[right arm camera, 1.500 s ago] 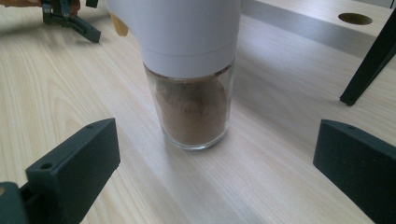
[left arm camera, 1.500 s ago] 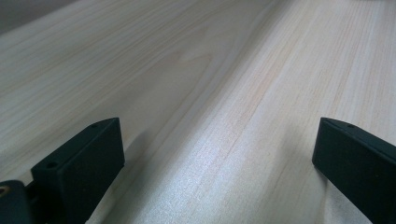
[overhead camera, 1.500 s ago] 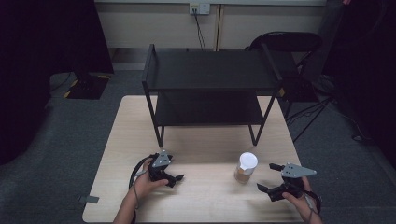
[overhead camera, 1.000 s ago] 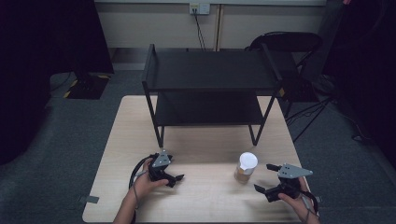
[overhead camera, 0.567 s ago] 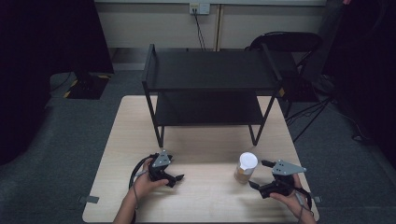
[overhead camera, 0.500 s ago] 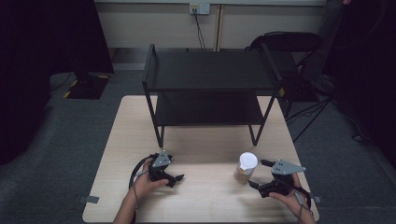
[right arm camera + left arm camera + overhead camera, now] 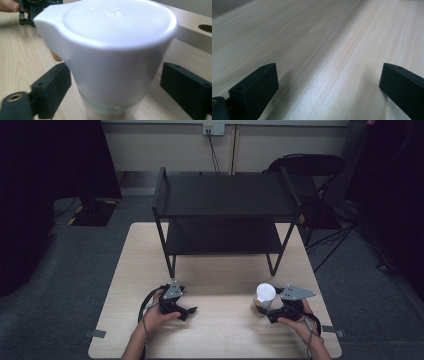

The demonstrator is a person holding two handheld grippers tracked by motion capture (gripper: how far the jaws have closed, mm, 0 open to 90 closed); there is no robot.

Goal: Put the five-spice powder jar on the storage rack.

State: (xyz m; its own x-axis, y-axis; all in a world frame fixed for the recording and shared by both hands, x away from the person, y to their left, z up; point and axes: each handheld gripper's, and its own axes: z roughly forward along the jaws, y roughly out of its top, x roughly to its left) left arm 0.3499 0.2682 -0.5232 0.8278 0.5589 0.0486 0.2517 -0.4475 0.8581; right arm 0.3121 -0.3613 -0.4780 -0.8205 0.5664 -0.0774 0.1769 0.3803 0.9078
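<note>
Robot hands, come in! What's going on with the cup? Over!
Right gripper open, jaws either side of white-lidded cup. Left gripper open, low over table. Nothing blocking.

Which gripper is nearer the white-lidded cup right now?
Right. The right gripper has its open jaws on either side of the white-lidded cup; the left gripper rests open on the table, well apart.

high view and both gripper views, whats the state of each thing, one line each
left claw: open, jaws wide apart over bare table, nothing between them
right claw: open, a jaw either side of the cup, not clamped on it
cup: upright on the table, white lid on
black shelf rack: upright at the table's far side, both shelves bare
table: light wood, carrying the rack and cup
</note>
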